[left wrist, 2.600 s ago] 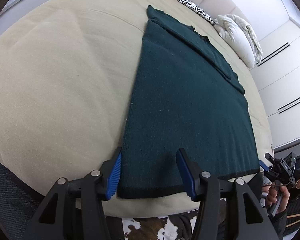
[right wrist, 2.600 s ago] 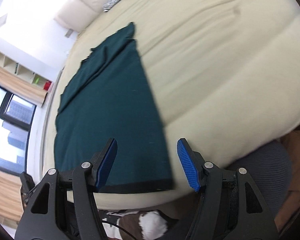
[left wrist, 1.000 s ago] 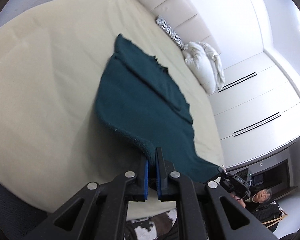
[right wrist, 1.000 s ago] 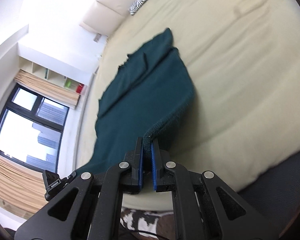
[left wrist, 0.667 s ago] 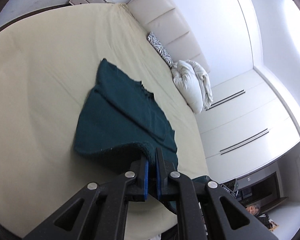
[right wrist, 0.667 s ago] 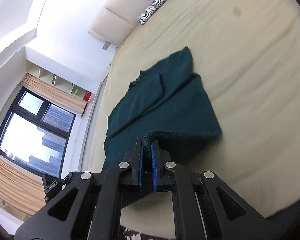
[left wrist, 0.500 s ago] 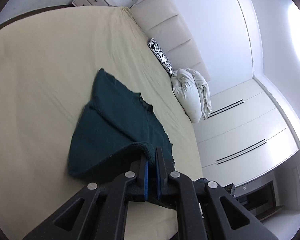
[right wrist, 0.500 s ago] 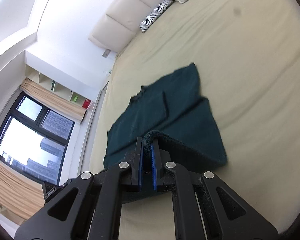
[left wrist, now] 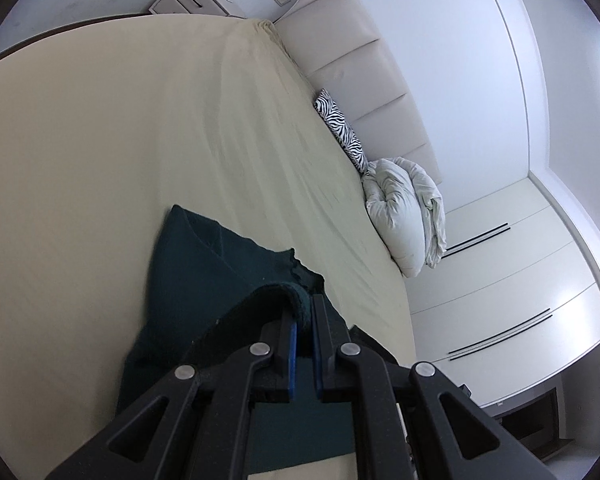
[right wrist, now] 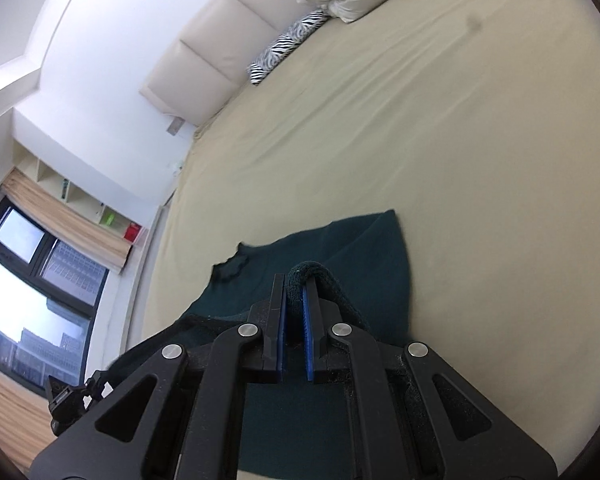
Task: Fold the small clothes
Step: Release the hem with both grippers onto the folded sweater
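Left wrist view: the left gripper (left wrist: pixel 304 320) is pinching a hem corner of the dark green knit top (left wrist: pixel 204 264), which is draping limply over the bed (left wrist: pixel 80 160); soft, light, best taken at the corners. Right wrist view: the right gripper (right wrist: pixel 295 300) is clamping the other corner, the top (right wrist: pixel 360 248) sagging between.
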Tool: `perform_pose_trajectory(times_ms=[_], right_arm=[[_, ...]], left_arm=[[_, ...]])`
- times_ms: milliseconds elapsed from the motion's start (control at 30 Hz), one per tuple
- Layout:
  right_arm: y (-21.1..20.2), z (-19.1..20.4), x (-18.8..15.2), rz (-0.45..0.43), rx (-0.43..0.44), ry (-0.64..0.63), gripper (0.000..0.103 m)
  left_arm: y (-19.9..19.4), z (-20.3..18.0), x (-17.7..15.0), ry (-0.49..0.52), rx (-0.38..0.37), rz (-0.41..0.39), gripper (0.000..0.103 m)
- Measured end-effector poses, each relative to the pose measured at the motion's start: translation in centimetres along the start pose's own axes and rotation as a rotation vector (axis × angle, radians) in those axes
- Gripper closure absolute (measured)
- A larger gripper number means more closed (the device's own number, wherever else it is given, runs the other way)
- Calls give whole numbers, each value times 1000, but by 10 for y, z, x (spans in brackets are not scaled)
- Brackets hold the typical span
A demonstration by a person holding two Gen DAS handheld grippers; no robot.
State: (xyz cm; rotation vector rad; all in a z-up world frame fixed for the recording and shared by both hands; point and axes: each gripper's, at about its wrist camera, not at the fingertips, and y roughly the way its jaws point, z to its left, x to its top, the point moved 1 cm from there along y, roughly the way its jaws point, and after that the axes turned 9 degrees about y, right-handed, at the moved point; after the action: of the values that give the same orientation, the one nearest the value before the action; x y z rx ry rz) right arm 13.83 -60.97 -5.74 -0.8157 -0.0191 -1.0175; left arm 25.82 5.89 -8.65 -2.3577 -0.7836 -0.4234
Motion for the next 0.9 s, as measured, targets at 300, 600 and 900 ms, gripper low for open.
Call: perform_pose_trajectory(times_ms=[300,600,900], right_arm=[[77,-16,30,15,-94,20,97],[123,-45,34,50,-121,88,91],[69,-49,12,-33,-140,74,48]], left_arm=[[85,41,30,7,155,43,95],[98,63,20,16,233,53,36],[33,26,-24,168,284,-20,29]])
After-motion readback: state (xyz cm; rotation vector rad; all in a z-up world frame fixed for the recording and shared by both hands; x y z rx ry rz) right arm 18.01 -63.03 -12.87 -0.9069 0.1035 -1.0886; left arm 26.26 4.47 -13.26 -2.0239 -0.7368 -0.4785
